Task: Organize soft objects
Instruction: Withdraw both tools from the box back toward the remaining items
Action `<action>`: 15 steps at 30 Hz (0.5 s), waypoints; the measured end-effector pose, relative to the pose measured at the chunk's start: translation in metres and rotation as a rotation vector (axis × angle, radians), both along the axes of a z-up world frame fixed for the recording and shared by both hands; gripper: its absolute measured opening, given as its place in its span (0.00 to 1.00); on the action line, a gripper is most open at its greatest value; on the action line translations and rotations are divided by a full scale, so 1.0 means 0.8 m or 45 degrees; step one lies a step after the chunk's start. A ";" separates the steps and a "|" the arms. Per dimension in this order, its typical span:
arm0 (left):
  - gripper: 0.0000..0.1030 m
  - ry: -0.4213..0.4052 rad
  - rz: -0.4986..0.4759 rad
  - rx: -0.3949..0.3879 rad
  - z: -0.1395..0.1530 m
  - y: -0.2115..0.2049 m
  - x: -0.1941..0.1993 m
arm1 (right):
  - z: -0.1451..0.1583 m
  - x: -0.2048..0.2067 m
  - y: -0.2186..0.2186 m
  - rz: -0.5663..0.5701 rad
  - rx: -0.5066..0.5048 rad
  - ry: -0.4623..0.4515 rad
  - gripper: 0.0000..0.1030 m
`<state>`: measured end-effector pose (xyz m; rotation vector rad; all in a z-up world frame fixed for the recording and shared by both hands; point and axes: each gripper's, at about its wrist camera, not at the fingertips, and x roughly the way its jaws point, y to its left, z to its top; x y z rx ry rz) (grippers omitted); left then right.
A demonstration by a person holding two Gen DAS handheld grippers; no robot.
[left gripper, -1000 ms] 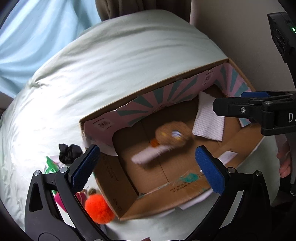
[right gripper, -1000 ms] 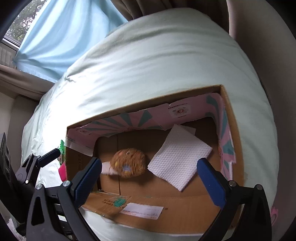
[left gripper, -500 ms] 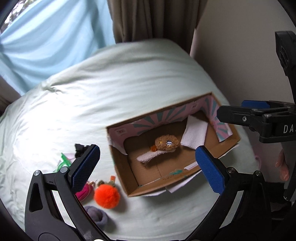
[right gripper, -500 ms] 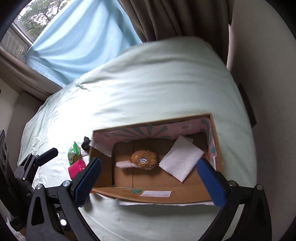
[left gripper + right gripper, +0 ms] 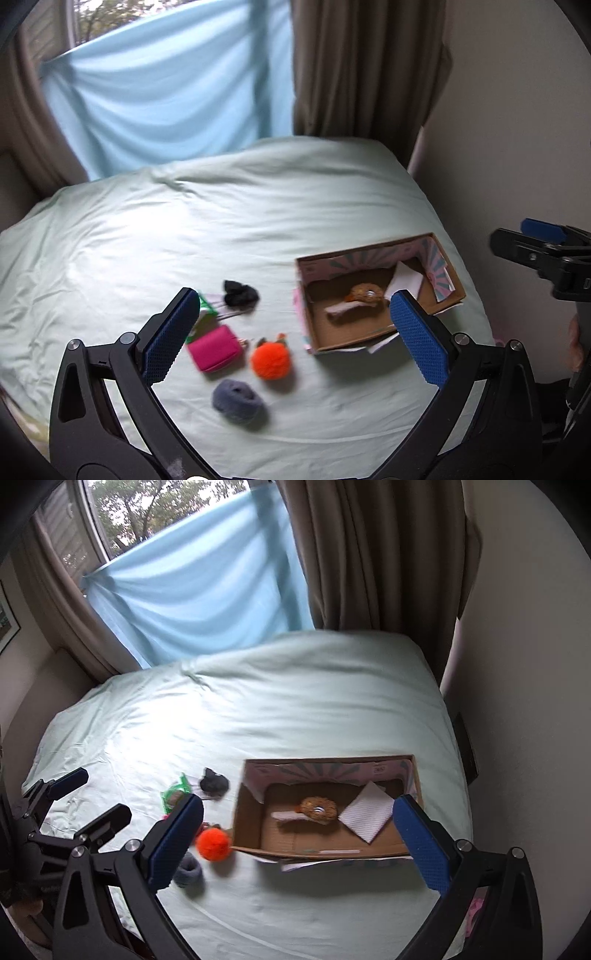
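While fluffy orange pompom (image 5: 270, 359) lies on sheet (image 5: 258, 229) — cardboard box (image 5: 448, 291) holds perhaps plush.

Right gripper (image 5: 295, 834): fingers spread wide, nothing between them, held above the bed.
Left gripper (image 5: 88, 797): at the left edge, fingers apart, empty.
Bed (image 5: 295, 701): pale green sheet, creased.
Box (image 5: 332, 851): open cardboard, pink-and-teal lining, on the bed's right side.
Brown plush (image 5: 318, 808): inside the box, near the middle, white strip at its left.
Cloth (image 5: 367, 810): white, inside the box, right of the plush.
Pompom (image 5: 213, 843): orange, touching the box's near left corner.
Grey ring (image 5: 188, 873): just left of and nearer than the pompom, partly hidden by a finger.
Black item (image 5: 213, 783): left of the box.
Green item (image 5: 176, 794): left of the black item.
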<state>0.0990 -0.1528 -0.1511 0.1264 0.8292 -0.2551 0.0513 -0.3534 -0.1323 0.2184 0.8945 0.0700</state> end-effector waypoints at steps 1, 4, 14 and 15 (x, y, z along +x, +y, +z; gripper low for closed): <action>0.99 -0.009 0.012 -0.007 0.005 0.012 -0.006 | 0.006 -0.007 0.008 0.004 -0.007 -0.016 0.99; 0.99 -0.039 0.046 -0.028 0.017 0.049 -0.023 | 0.023 -0.028 0.037 0.021 -0.031 -0.057 0.99; 0.99 -0.107 0.094 -0.055 0.040 0.166 -0.063 | 0.048 -0.073 0.119 -0.004 -0.012 -0.129 0.99; 0.99 -0.109 0.094 -0.060 0.040 0.176 -0.064 | 0.052 -0.077 0.128 -0.010 -0.017 -0.137 0.99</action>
